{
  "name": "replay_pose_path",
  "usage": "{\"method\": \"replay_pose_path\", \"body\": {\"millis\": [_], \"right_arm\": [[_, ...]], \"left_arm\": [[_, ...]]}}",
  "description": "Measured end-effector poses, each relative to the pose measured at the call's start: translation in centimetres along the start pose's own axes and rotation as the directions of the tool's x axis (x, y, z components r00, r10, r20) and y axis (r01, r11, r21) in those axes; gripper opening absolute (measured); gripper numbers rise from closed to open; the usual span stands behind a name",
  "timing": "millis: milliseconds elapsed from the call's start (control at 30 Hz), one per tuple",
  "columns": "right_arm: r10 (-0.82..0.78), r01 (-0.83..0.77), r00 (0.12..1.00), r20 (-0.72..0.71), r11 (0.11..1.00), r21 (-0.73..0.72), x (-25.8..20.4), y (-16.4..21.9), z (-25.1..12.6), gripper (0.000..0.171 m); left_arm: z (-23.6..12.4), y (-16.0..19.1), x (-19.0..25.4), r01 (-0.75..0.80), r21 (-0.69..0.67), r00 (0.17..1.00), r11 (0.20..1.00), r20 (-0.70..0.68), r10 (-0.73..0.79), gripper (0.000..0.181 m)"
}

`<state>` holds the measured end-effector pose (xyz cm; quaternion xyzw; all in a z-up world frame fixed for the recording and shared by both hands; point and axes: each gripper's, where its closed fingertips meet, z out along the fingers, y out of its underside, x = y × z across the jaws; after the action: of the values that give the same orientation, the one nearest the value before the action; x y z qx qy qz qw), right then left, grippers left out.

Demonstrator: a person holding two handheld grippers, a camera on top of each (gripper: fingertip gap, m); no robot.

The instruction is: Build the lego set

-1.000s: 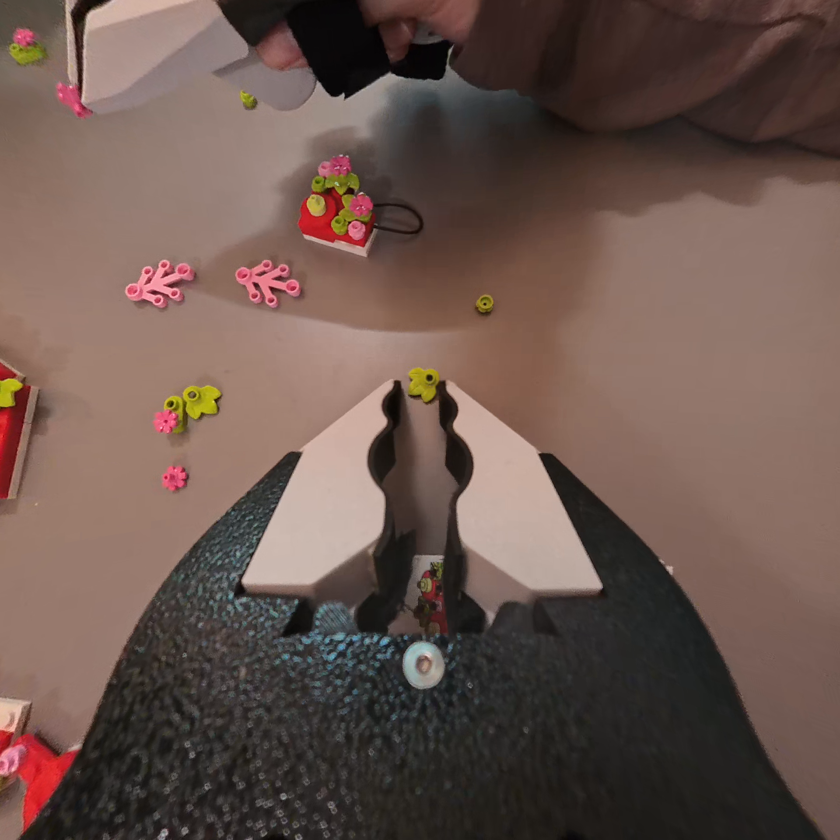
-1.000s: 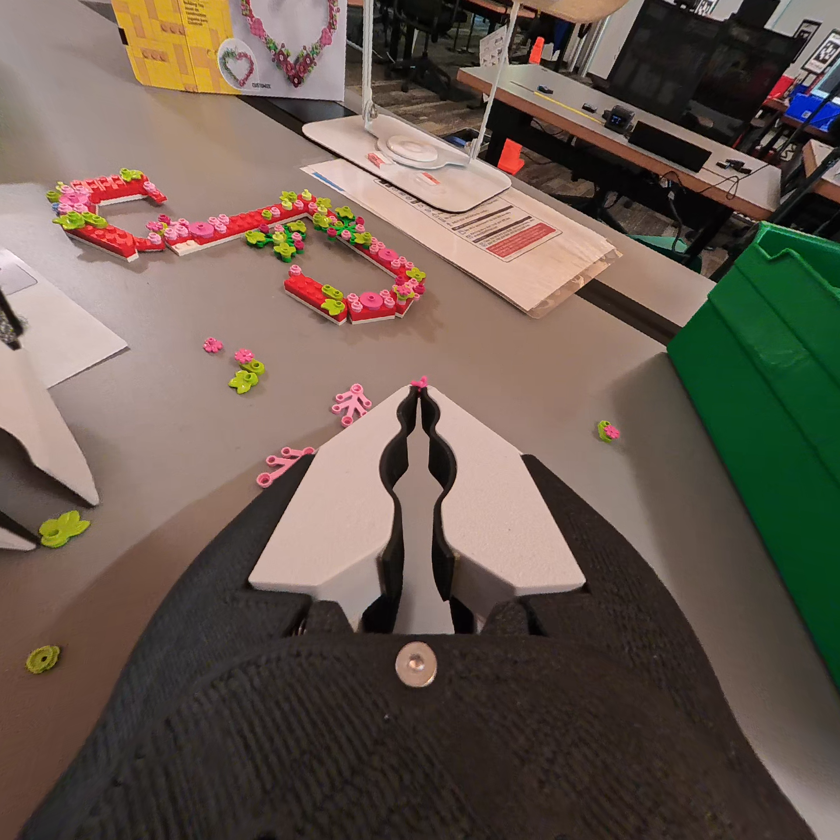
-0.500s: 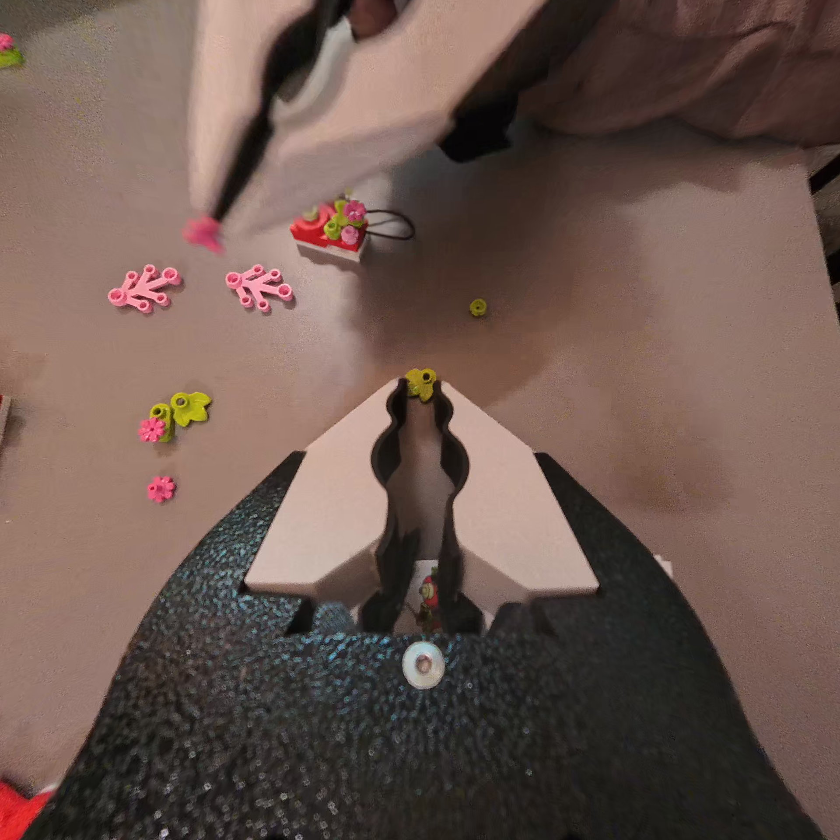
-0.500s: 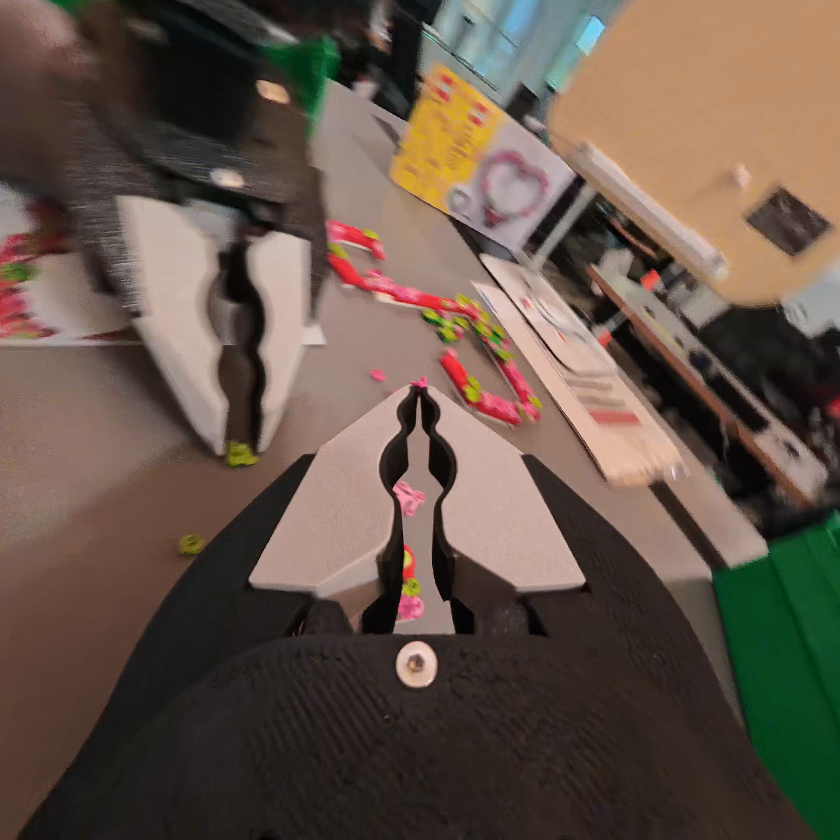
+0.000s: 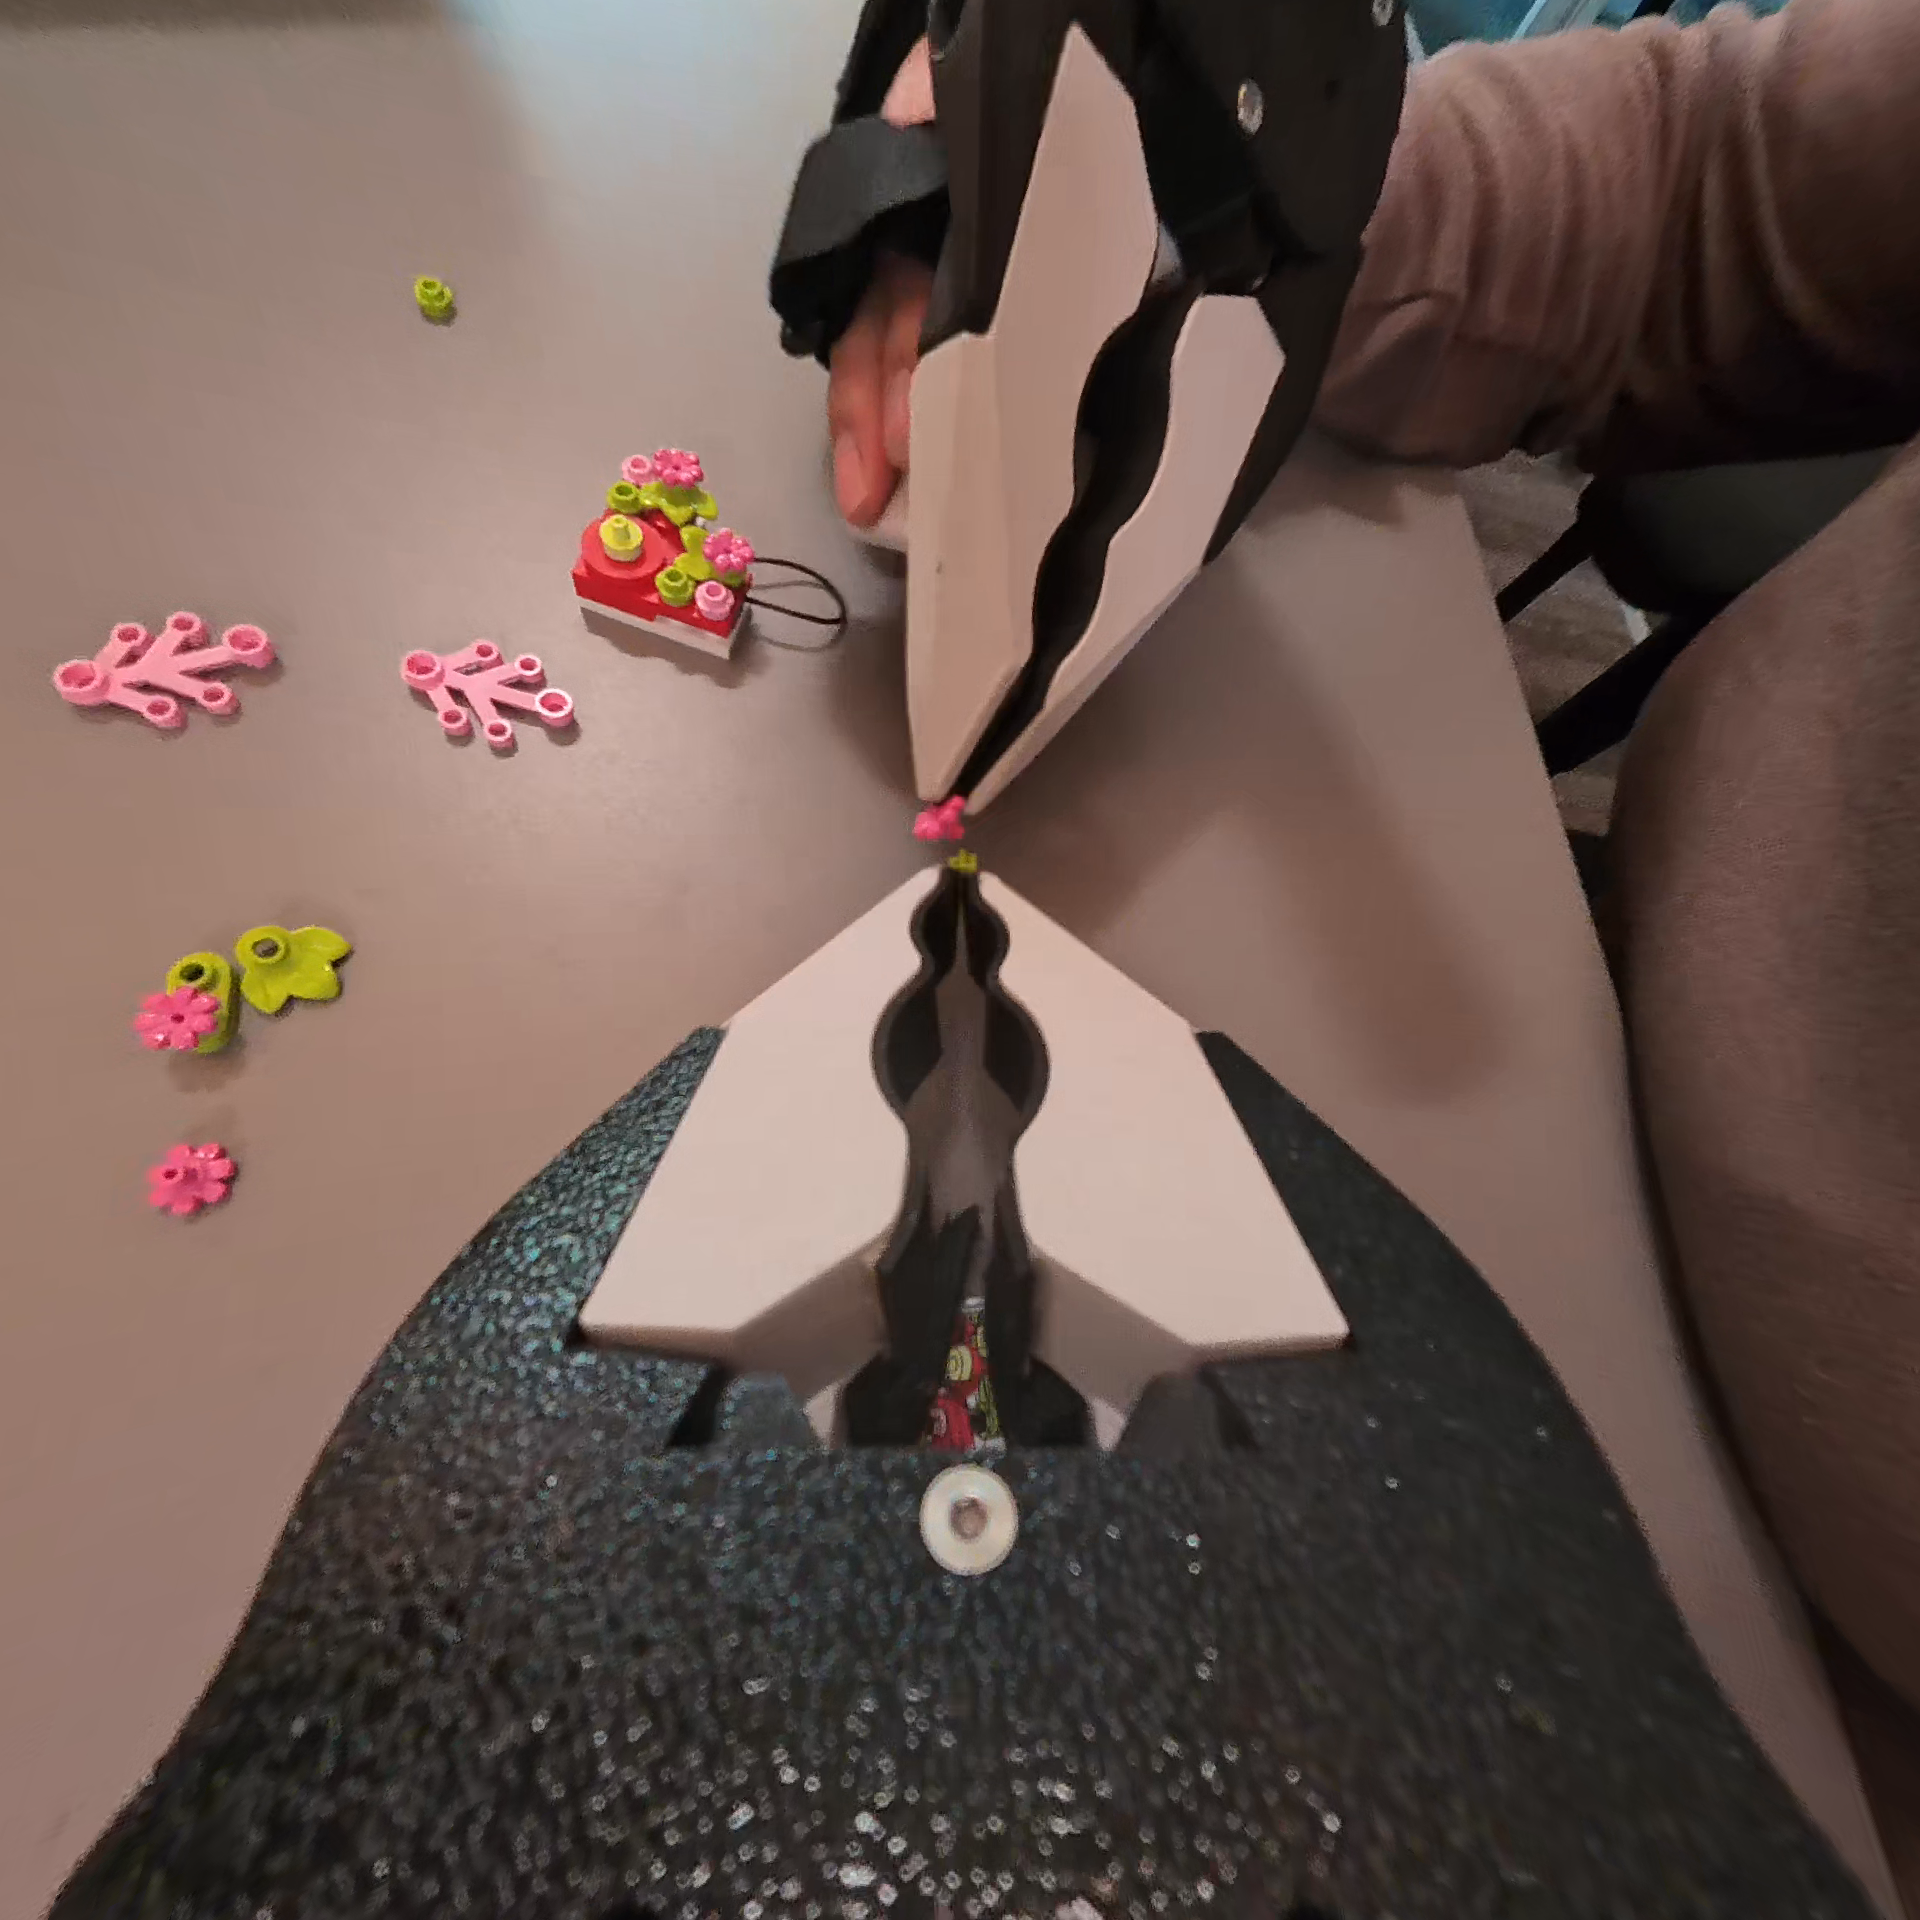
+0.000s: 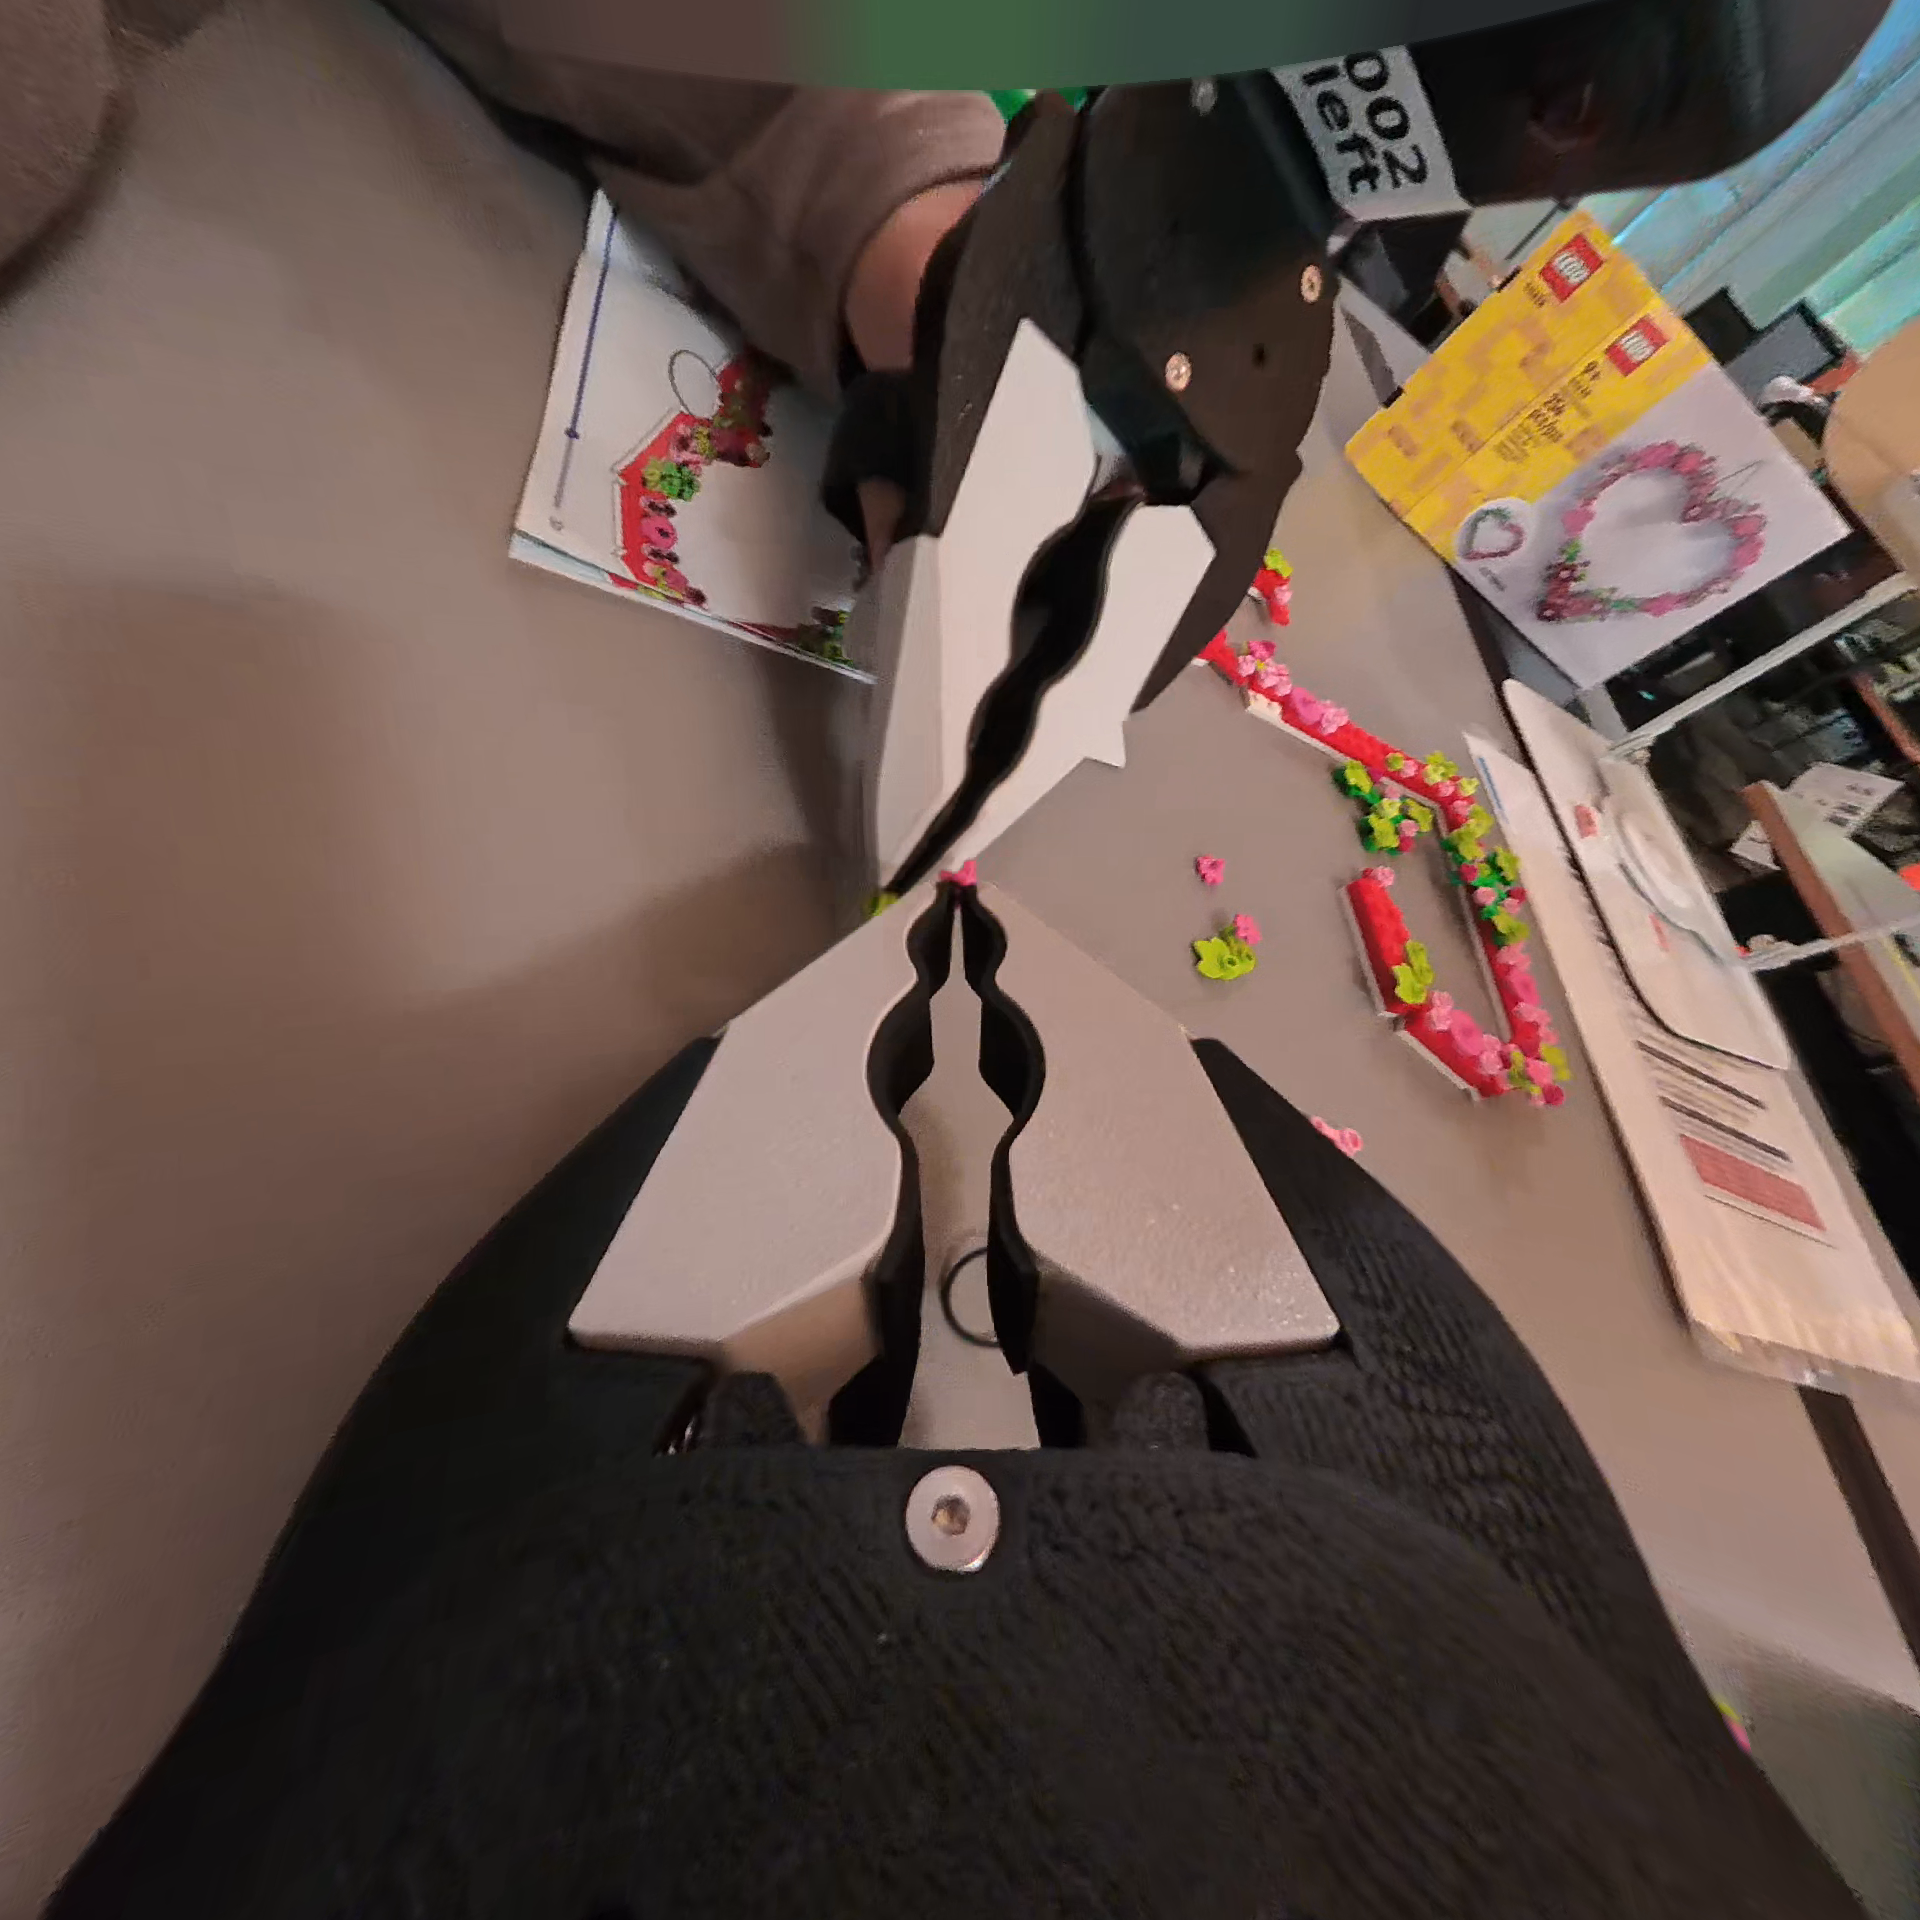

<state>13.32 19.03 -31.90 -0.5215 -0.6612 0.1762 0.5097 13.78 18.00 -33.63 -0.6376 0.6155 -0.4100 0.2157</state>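
Note:
My left gripper [image 5: 962, 871] is shut on a small lime green leaf piece [image 5: 964, 861], held above the grey table. My right gripper [image 6: 958, 888] is shut on a small pink flower piece [image 6: 960, 873]. The two grippers meet tip to tip: in the left wrist view the right gripper [image 5: 948, 805] comes down from above with the pink flower [image 5: 938, 821] just short of the leaf. In the right wrist view the left gripper [image 6: 896, 891] holds the lime leaf [image 6: 883, 902] beside the flower.
A small red and white build [image 5: 665, 566] with a black ring, two pink branch pieces [image 5: 166, 667] [image 5: 486, 694], loose flowers and leaves [image 5: 291, 961] lie left. A red heart-shaped build [image 6: 1455, 914], instruction booklet [image 6: 665, 488], yellow box [image 6: 1558, 416] and papers lie around. A person's sleeve [image 5: 1621, 270] is at the right. Only a small space, under 4 cm, lies between the two pairs of fingers. The red heart-shaped build [image 6: 1455, 914] is about 25 cm from both grippers' fingertips.
My right gripper swung in from the far left and came down until its pink flower nearly touches the leaf. My left gripper lifted the leaf off the table.

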Motion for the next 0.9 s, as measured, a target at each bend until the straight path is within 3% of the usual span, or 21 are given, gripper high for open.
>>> {"method": "replay_pose_path", "body": {"millis": [233,400,467,567,700,767,900], "right_arm": [[-0.005,0.004,1.0,-0.012,1.0,-0.023,0.1,0.4,0.0,0.0],[-0.013,0.013,1.0,-0.017,1.0,-0.027,0.0,0.3,0.0,0.0],[-0.018,0.017,0.999,-0.028,0.999,-0.029,0.2,0.2,0.0,0.0],[-0.019,0.019,0.999,-0.05,1.0,-0.014,0.5,-0.1,-0.2,0.0],[-0.059,0.058,0.995,-0.076,0.998,-0.017,0.6,-0.4,-0.3,0.0],[-0.075,0.073,0.994,-0.074,0.997,-0.034,0.5,-0.1,-0.3,0.0],[-0.08,0.076,0.995,-0.067,0.995,-0.069,0.4,0.6,-0.1,0.0]], "left_arm": [[-0.2,0.7,-0.4,-0.025,-0.029,0.999,0.999,0.026,0.025,0.0],[-0.3,0.3,-0.5,-0.256,-0.046,0.957,0.966,0.13,0.26,0.0],[-0.4,0.1,-1.0,-0.433,-0.085,0.868,0.897,0.227,0.441,0.0],[-0.3,-0.1,-0.5,-0.667,-0.17,0.666,0.726,0.301,0.682,0.0],[0.2,0.3,-0.3,-0.802,-0.273,0.439,0.531,0.334,0.834,0.0],[0.5,0.7,-0.3,-0.823,-0.291,0.394,0.487,0.323,0.86,0.0],[0.6,0.7,-0.5,-0.821,-0.292,0.394,0.491,0.333,0.857,0.0]]}}
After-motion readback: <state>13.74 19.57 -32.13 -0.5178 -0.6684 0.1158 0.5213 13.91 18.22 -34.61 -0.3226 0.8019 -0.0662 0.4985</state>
